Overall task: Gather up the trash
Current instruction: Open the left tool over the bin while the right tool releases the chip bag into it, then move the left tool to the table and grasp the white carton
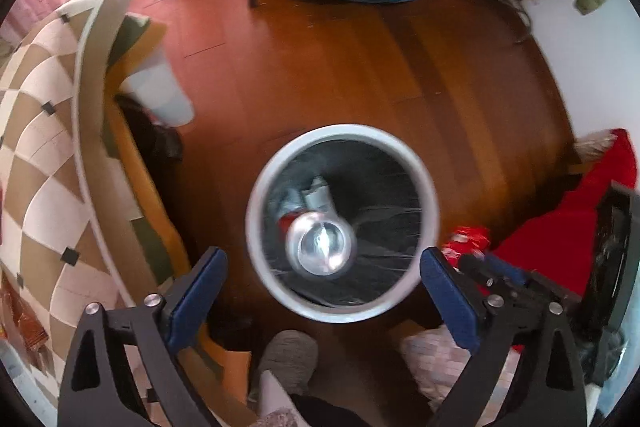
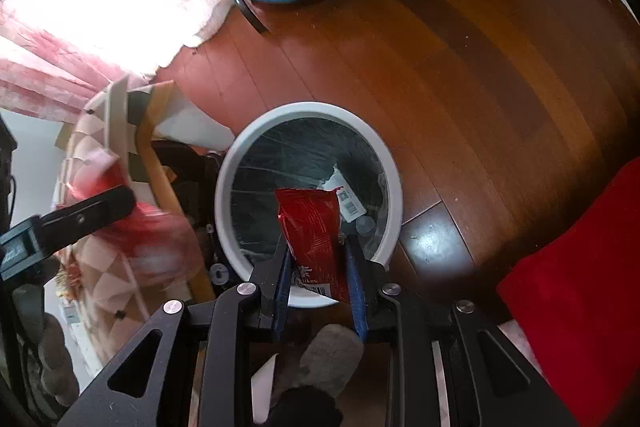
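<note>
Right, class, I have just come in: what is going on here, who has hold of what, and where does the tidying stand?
A person is collecting rubbish with a gripper in each hand over a round white bin on the wooden floor. The left gripper is open, and a silver can shows between its jaws over the bin's mouth. The right gripper is shut on a red wrapper, held over the bin's rim and not yet dropped. Other litter already lies inside.

Red snack wrapper (image 2: 316, 227): partial white print "likes" under one Chinese character, barcode beside; white label (image 2: 347, 201) in bin carries unreadable barcode.
</note>
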Action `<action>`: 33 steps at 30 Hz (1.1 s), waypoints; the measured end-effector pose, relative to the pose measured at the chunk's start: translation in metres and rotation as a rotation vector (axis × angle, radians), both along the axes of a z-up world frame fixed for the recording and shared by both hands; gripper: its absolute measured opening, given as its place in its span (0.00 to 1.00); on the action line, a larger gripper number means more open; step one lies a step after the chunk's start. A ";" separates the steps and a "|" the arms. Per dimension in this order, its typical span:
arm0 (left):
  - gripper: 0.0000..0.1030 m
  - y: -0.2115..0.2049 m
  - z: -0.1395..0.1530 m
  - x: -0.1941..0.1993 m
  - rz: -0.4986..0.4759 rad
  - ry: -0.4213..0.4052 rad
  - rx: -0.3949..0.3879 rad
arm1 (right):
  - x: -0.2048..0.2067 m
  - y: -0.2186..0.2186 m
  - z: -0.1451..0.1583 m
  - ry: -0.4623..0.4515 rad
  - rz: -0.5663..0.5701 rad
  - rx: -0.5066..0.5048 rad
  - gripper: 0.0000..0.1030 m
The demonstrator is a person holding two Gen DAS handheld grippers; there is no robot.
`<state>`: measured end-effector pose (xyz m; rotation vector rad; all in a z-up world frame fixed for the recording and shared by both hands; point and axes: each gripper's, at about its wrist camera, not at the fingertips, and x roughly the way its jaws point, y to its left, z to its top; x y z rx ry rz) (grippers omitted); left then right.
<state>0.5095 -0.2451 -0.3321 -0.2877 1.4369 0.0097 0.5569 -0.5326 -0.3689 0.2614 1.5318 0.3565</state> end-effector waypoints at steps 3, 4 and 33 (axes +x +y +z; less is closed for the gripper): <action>0.96 0.007 -0.003 -0.012 0.021 -0.005 0.078 | 0.007 0.008 -0.020 0.022 0.008 -0.024 0.66; 0.96 0.009 -0.002 -0.017 0.031 -0.013 0.108 | 0.008 0.008 -0.025 0.026 0.000 -0.030 0.81; 0.96 0.009 0.107 -0.118 0.045 -0.171 0.201 | -0.067 0.021 0.104 -0.164 0.037 -0.226 1.00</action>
